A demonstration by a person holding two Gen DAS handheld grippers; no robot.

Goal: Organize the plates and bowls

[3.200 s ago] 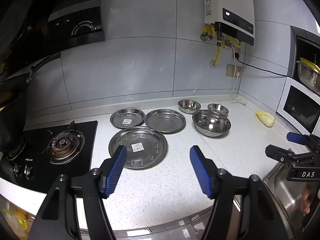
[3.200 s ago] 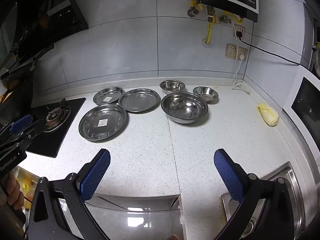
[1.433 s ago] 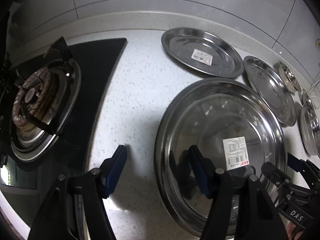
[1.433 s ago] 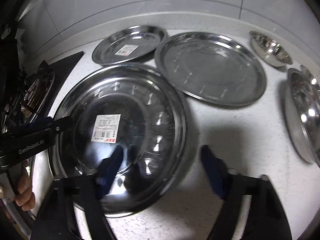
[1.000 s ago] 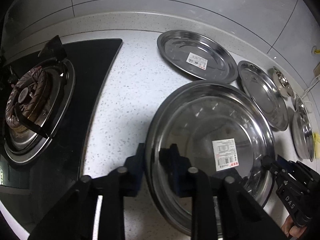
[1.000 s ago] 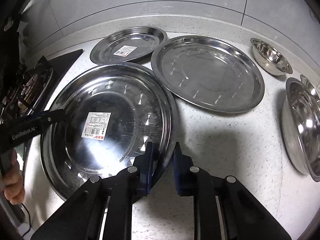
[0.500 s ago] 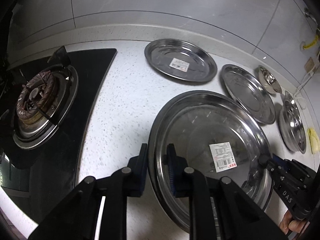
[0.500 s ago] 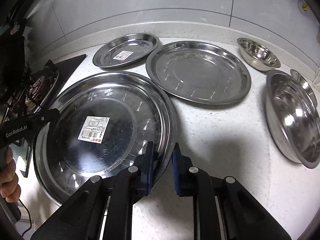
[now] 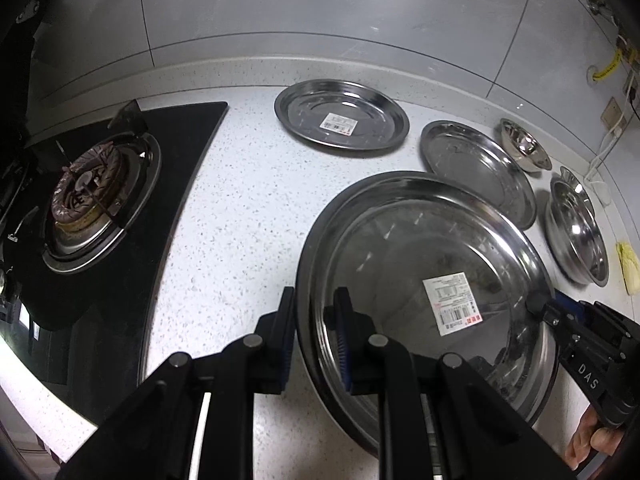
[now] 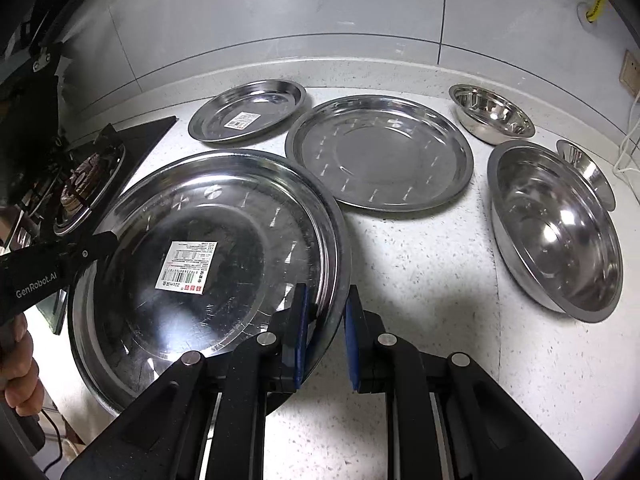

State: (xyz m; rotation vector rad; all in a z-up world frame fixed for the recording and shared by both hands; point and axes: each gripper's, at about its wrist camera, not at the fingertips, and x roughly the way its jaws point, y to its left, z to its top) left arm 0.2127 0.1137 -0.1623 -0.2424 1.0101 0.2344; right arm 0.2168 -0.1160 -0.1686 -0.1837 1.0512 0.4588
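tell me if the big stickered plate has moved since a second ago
Yes. The big plate has lifted and shifted right, its rim now nearer the middle plate.

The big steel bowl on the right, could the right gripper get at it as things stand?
Probably not yet. The right gripper is shut on the rim of the large plate, which the left gripper also clamps. The counter toward the big bowl looks clear, but the plate must go first.
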